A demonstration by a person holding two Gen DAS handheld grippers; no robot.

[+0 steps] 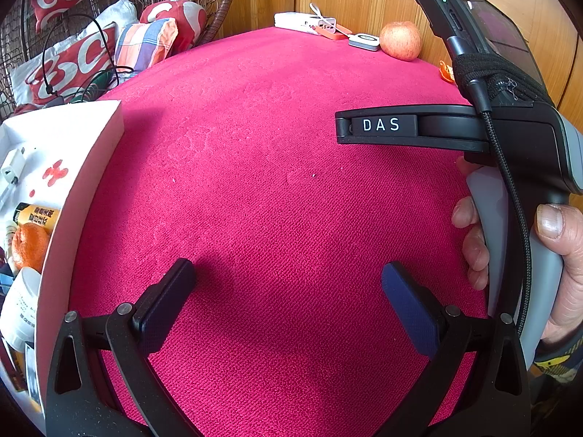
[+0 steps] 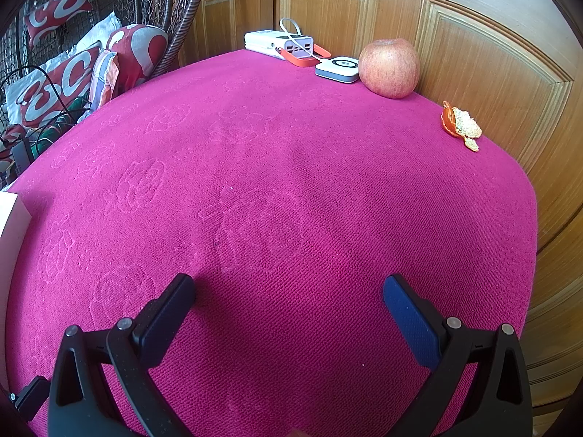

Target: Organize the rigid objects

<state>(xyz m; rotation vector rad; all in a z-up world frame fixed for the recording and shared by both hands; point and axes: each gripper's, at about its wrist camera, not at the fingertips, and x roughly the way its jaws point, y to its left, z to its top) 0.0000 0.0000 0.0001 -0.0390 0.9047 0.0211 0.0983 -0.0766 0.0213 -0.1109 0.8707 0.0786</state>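
Note:
A white box stands at the table's left edge and holds an orange, a yellow tube, a white jar and a white charger. Its corner shows in the right wrist view. At the far edge lie a white power bank, a small white device, an apple and orange peel. My left gripper is open over bare cloth beside the box. My right gripper is open over the cloth, empty. A hand holds the right gripper's body, seen at the right.
A magenta cloth covers the table. Wooden panelled doors stand right behind the far and right edges. A wicker chair with red and white cushions and black cables sits beyond the left edge.

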